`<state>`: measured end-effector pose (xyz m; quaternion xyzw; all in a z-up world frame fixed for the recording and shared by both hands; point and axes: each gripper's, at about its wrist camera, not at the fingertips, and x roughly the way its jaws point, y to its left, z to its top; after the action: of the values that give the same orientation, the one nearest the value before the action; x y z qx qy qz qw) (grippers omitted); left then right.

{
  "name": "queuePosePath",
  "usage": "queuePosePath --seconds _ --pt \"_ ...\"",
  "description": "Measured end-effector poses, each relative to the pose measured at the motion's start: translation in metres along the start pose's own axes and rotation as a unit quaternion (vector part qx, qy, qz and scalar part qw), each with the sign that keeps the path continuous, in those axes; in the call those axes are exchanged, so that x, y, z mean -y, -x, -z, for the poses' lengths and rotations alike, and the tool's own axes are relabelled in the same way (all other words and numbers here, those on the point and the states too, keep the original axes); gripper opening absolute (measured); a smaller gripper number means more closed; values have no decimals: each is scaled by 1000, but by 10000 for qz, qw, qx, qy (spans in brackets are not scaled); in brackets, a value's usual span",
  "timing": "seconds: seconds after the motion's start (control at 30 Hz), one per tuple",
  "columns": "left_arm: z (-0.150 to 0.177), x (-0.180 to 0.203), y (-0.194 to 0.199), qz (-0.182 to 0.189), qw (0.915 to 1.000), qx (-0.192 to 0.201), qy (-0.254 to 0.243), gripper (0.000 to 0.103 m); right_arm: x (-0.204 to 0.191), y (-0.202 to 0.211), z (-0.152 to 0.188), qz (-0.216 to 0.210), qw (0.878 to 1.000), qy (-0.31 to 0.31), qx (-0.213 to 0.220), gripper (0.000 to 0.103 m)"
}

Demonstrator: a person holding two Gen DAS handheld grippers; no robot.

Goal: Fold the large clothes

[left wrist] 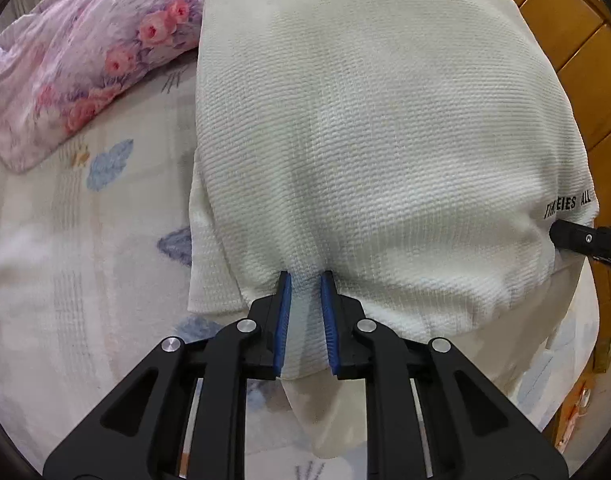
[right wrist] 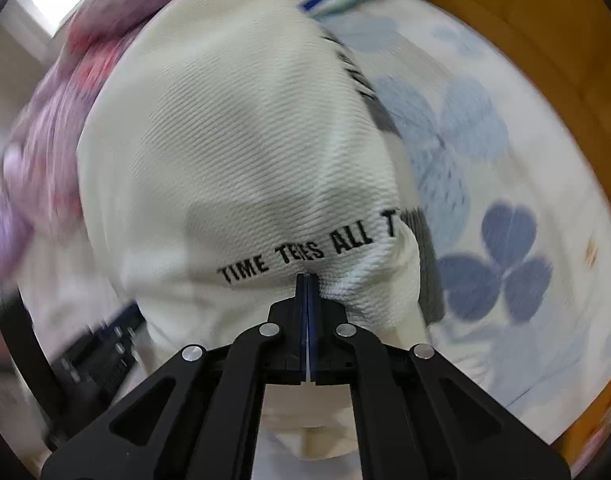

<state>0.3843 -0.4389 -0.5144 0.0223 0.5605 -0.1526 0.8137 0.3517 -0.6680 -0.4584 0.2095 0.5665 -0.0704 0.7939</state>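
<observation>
Left wrist view: left gripper (left wrist: 306, 280) pinches the white waffle-knit garment (left wrist: 365, 128), jaws slightly apart on bunched cloth. Right gripper (right wrist: 306, 278) is clamped tight on its lettered edge; garment lies across the leaf-print bedsheet (left wrist: 85, 240).

The garment (left wrist: 365, 140) is off-white with a fine ribbed waffle weave and black block lettering (right wrist: 305, 256) along one edge. The bedsheet (left wrist: 85, 240) is pale cream, printed with light blue and darker slate-blue clover leaves (right wrist: 501, 264). The quilt (left wrist: 85, 60) is lilac and pink with rose blooms. Both grippers are black with blue pads (left wrist: 285, 320) and silver rivets. The wooden bed frame (left wrist: 577, 60) is honey orange
</observation>
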Motion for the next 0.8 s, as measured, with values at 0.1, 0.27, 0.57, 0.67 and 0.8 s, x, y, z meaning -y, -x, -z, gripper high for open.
queuePosePath --seconds 0.1,0.27,0.57,0.67,0.8 --pt "-6 -9 15 227 9995 -133 150 40 -11 19 3 -269 9995 -18 155 26" --pt "-13 -19 48 25 9996 -111 250 70 -22 61 21 -228 9978 -167 599 84" --pt "-7 -34 137 243 9991 -36 346 79 -56 145 50 182 9934 -47 1130 89" --pt "2 -42 182 229 9990 57 387 79 -69 180 69 309 9893 80 1422 90" --pt "14 -48 253 78 9990 393 182 79 -99 238 96 426 9822 241 1815 91"
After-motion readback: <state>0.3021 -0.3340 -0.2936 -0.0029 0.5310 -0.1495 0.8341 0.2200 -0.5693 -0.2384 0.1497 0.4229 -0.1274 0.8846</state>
